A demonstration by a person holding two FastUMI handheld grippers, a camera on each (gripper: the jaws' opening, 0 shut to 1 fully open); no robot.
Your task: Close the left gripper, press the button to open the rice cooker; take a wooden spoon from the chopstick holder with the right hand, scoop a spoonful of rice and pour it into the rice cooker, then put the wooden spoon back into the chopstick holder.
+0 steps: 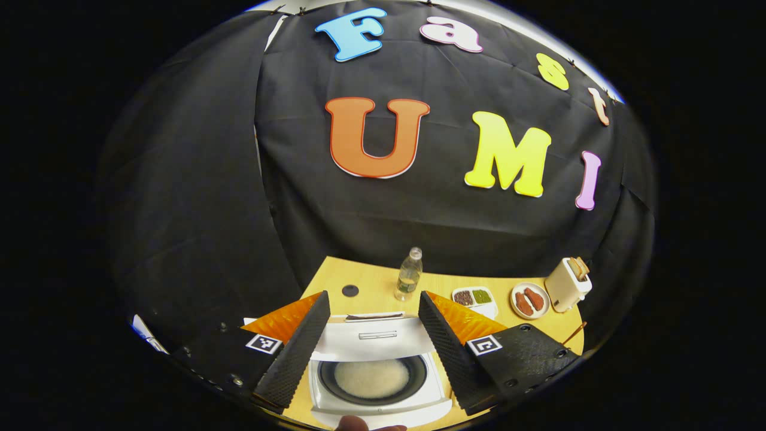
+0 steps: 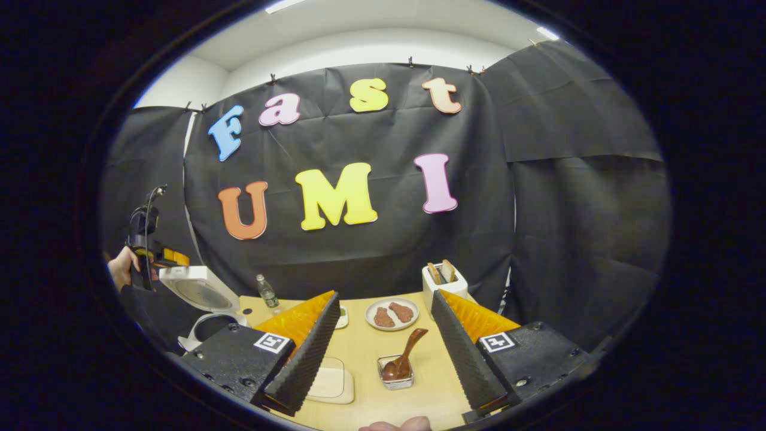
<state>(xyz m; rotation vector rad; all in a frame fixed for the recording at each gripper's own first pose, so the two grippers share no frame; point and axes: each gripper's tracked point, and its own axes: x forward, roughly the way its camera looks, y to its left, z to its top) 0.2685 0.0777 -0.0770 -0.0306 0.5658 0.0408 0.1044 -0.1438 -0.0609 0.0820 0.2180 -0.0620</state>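
Note:
The white rice cooker stands open right below my left gripper. Its lid is raised, and a pale mound of rice lies in the dark pot. The left gripper is open and holds nothing. In the right gripper view the wooden spoon leans bowl-down in the small square chopstick holder, just ahead between the fingers of my open right gripper. A shallow pale rice tray lies left of the holder. Far left, the left gripper hovers by the open rice cooker.
On the wooden table stand a toaster with bread, a plate of meat and a water bottle. From the left gripper I see the bottle, a divided dish, the plate and the toaster.

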